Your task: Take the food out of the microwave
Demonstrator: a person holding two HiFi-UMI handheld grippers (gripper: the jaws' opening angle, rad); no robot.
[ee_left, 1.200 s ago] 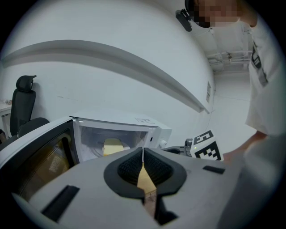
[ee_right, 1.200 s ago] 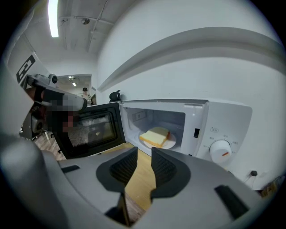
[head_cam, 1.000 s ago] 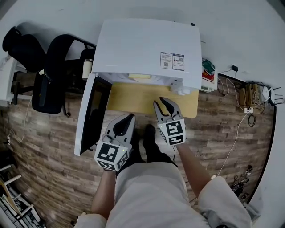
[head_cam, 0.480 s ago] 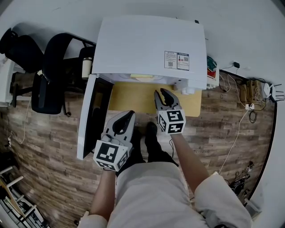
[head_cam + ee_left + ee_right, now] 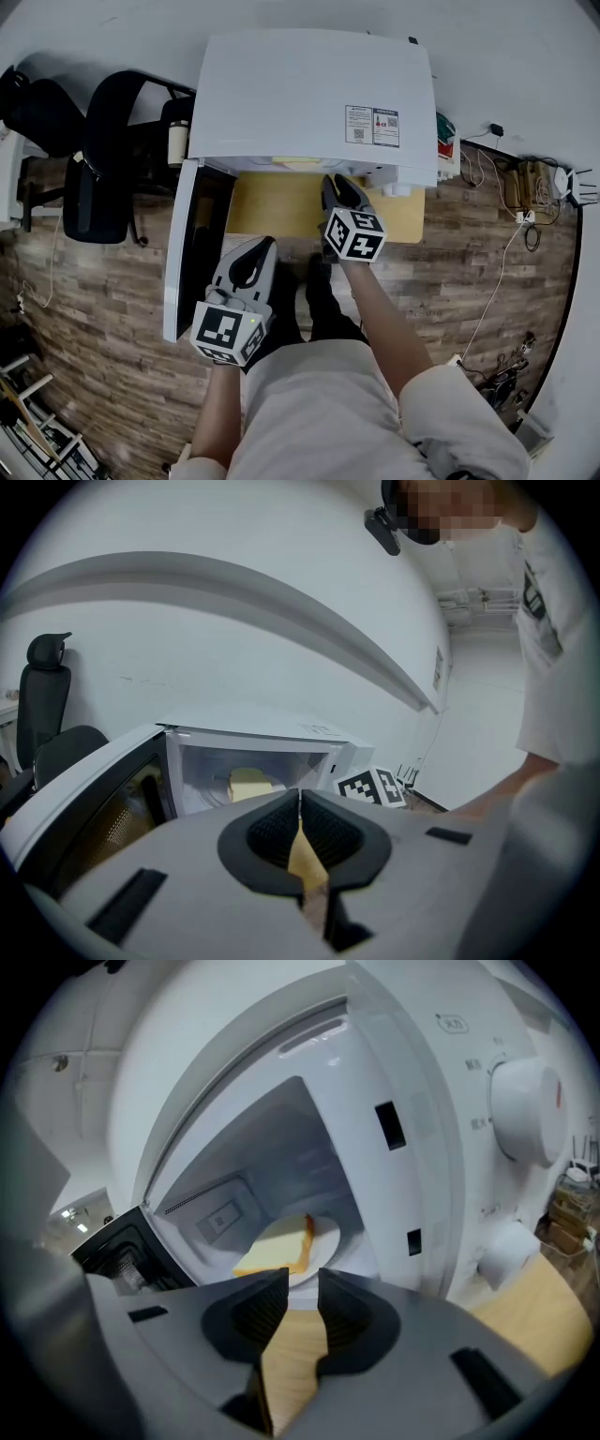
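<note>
Head view: a white microwave (image 5: 314,94) stands on a light wooden table (image 5: 272,206) against a white wall, its door (image 5: 187,253) swung open to the left. The floor (image 5: 94,347) is wood plank, with black office chairs (image 5: 98,159) at left and loose cables (image 5: 525,192) at right. The left gripper (image 5: 265,244) hangs before the door. The right gripper (image 5: 336,183) is over the table at the oven's mouth.

Left gripper view: its jaws are pressed together at the tips, holding nothing. Beyond them a pale slice of bread (image 5: 248,783) lies inside the open microwave.

Right gripper view: its jaws stand slightly apart with only table between them. Just ahead, the bread lies on a white plate (image 5: 325,1239) in the cavity. A round knob (image 5: 525,1110) is at right.
</note>
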